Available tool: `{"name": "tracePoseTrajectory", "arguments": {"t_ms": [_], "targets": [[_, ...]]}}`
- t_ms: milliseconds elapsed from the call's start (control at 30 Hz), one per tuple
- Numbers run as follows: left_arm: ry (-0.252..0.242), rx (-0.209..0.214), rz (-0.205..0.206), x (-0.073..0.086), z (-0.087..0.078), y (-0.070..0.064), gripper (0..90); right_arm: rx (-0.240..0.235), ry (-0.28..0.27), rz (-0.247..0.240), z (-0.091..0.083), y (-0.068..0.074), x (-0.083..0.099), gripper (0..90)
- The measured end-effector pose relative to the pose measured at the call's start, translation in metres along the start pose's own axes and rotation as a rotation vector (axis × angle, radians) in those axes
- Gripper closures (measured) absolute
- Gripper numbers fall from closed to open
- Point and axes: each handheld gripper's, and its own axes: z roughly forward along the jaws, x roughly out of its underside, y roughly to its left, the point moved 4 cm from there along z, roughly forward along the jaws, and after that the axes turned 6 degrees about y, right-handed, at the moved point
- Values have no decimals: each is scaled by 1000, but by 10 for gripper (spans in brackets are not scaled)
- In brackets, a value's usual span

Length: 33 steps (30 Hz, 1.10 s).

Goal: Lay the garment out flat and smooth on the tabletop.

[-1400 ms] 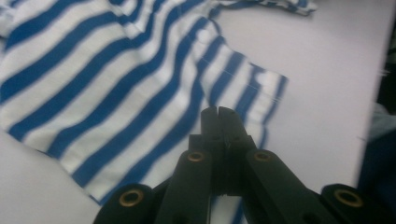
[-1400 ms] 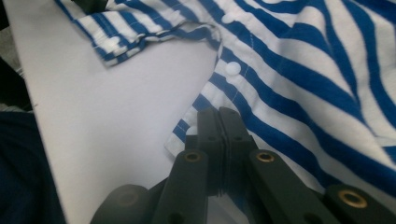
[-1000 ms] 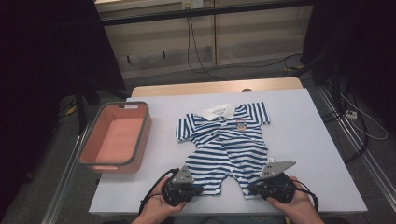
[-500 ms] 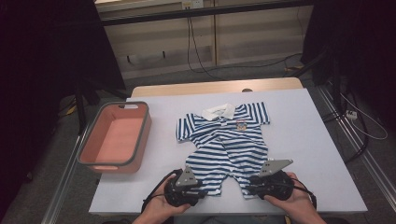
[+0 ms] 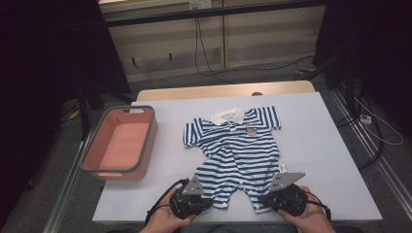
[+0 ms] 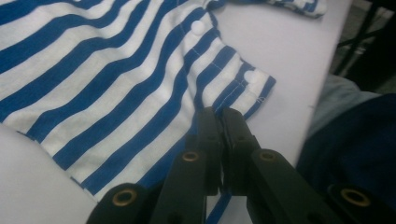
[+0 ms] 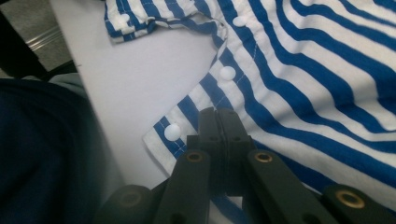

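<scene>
Two grippers at near table edge: left gripper [image 5: 200,201] jaws pinched shut on one leg hem of the striped romper [image 5: 236,148], right gripper [image 5: 276,195] jaws clamped on the other hem. Romper lies flat mid-table [image 5: 320,145], collar far side; pink bin [image 5: 119,143] sits well apart, left.

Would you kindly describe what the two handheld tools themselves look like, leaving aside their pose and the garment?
The left tool and the right tool are compact black units. Each carries a grey three-cornered plate on top and trails a black cable. In the gripper views, each has two slim matte black jaws on black link bars with brass-coloured ringed pivot holes. The person's clothing beside the table edge looks dark blue.
</scene>
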Motion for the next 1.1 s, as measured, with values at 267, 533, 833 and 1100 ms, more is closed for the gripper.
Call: {"name": "tracePoseTrajectory", "arguments": {"t_ms": [267,533,833,1100], "targets": [[-66,4,-15,-6,-10,6,713,-16,-56,46,-10,-3,2,675],[-126,-172,-78,-3,-28,49,587,76,-139,147,-28,-45,2,620],[-112,-218,-138,3,-23,71,631,166,-86,242,-29,-73,22,603],[-72,-151,-160,3,-11,69,658,186,-45,242,-29,-72,32,900]]}}
